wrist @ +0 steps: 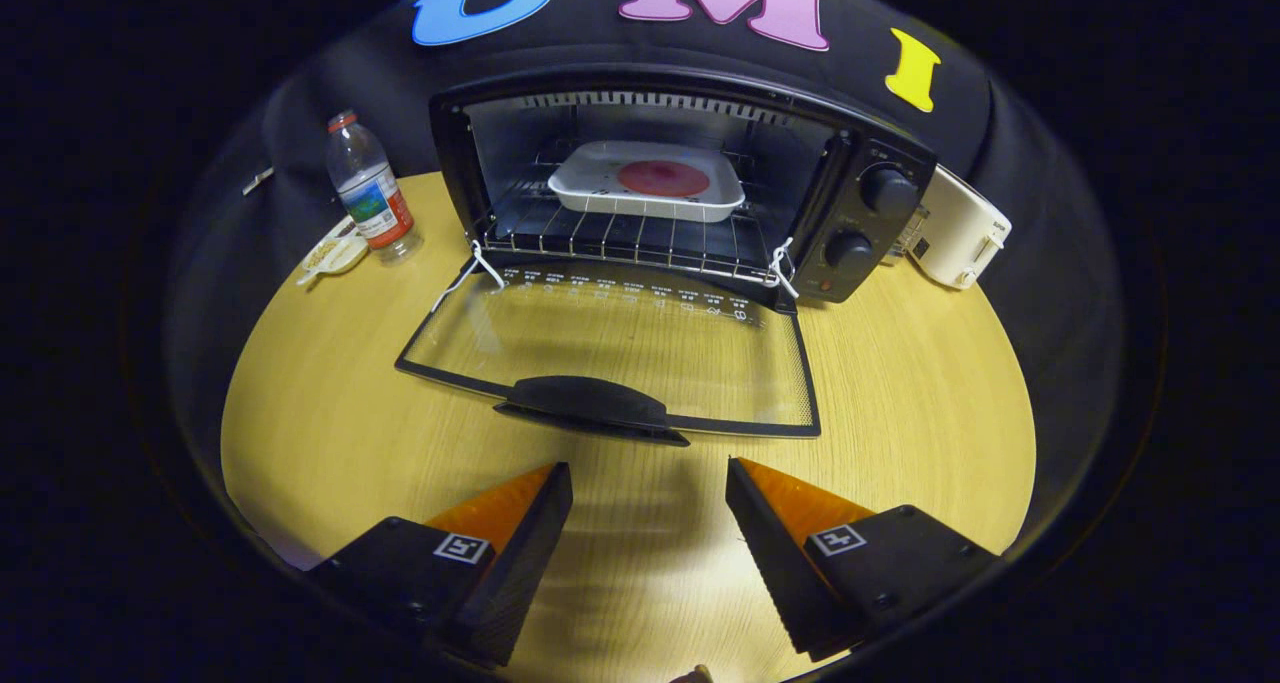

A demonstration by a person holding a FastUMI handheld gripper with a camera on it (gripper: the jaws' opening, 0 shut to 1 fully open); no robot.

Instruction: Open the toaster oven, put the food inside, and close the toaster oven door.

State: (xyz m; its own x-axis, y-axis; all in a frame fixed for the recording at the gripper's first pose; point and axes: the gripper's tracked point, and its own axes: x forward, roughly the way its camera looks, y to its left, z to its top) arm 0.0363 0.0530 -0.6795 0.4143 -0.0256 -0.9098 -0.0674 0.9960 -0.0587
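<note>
Toaster oven (680, 183) glass door (620, 348) flat before spread, empty gripper (650, 483)

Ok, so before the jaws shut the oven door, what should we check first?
1. Food inside: white tray with the pink food sits on the rack in the toaster oven. Ok.
2. Door folded down flat on the table. Ok.
3. Tray fully behind the door's hinge line. Ok.
4. Gripper jaws open, holding nothing. Ok.
5. Door handle just ahead of the jaws, nothing in between. Ok.
6. Rack pushed fully in: cannot tell.
</note>
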